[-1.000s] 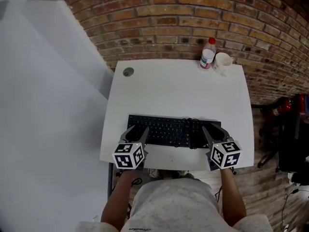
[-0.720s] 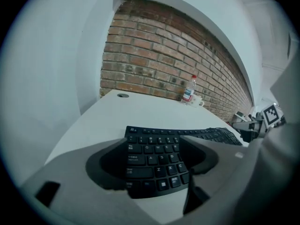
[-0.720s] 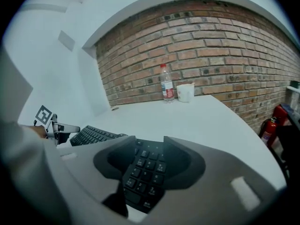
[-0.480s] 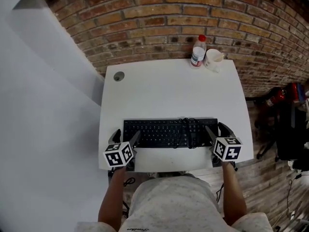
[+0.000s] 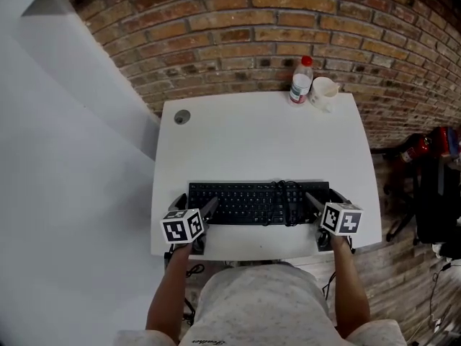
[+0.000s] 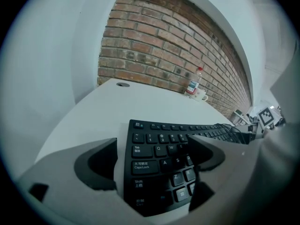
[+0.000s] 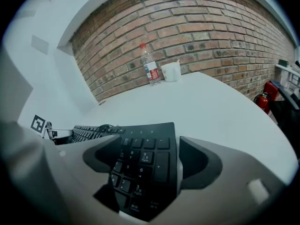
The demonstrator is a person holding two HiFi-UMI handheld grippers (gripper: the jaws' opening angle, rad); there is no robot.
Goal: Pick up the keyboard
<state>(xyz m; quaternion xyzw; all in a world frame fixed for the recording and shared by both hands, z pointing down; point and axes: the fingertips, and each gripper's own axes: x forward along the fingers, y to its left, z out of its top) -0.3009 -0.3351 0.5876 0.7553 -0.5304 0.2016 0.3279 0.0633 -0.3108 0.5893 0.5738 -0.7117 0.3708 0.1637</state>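
Note:
A black keyboard (image 5: 248,202) lies flat on the white desk (image 5: 252,139) near its front edge, with its cable coiled on the keys (image 5: 286,192). My left gripper (image 5: 193,205) is at the keyboard's left end and its jaws are opening. In the left gripper view the keyboard's (image 6: 161,161) left end lies between the jaws of the left gripper (image 6: 154,154), pads clear of it. My right gripper (image 5: 328,199) straddles the right end the same way, jaws opening. The number pad (image 7: 140,165) sits between the right gripper's (image 7: 147,157) jaws.
A clear bottle with a red cap (image 5: 301,80) and a white cup (image 5: 323,92) stand at the desk's far right corner against the brick wall. A round cable hole (image 5: 182,117) is at the far left. A red extinguisher (image 5: 415,150) lies on the floor right of the desk.
Both grippers slid outward from over the keys to the keyboard's two ends and sank lower. Their jaws spread wider. The keyboard has stayed on the desk.

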